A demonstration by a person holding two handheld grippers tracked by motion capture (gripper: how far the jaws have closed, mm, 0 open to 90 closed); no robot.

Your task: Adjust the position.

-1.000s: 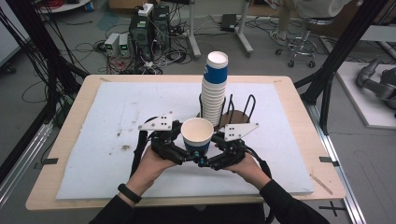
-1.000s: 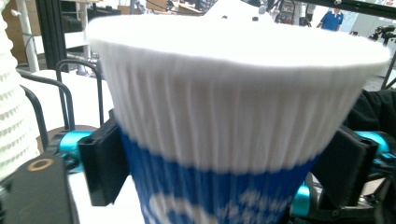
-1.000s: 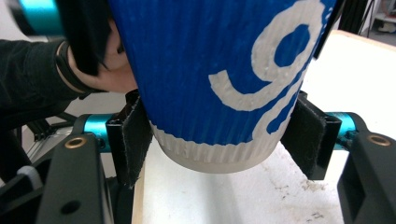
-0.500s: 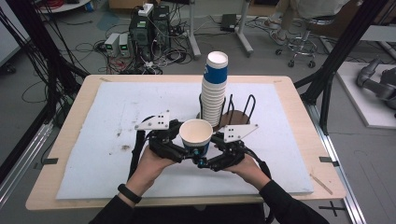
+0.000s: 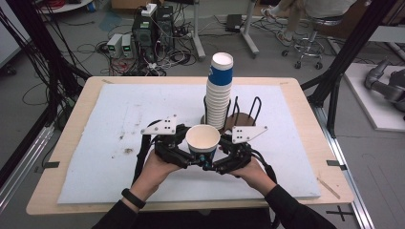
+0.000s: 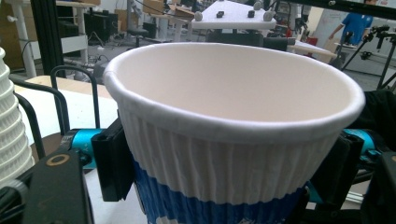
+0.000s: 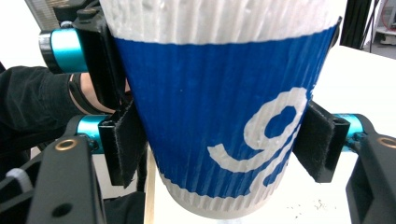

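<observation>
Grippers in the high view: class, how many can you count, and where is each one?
2. The left gripper is at the left side of the paper cup; the right gripper is at its right side, both near the table's front edge.

Both grippers are black, the left gripper [image 5: 188,155] and the right gripper [image 5: 215,160] alike, each topped by a pale grey three-cornered plate [image 5: 160,127] dotted with small dark holes. Turquoise metal cylinders [image 7: 65,49] sit behind flat black pads [image 7: 122,142]. A brass-ringed screw hole [image 7: 66,144] marks each body. The person wears black sleeves [image 5: 296,210] and a black wristband [image 5: 132,197].
</observation>
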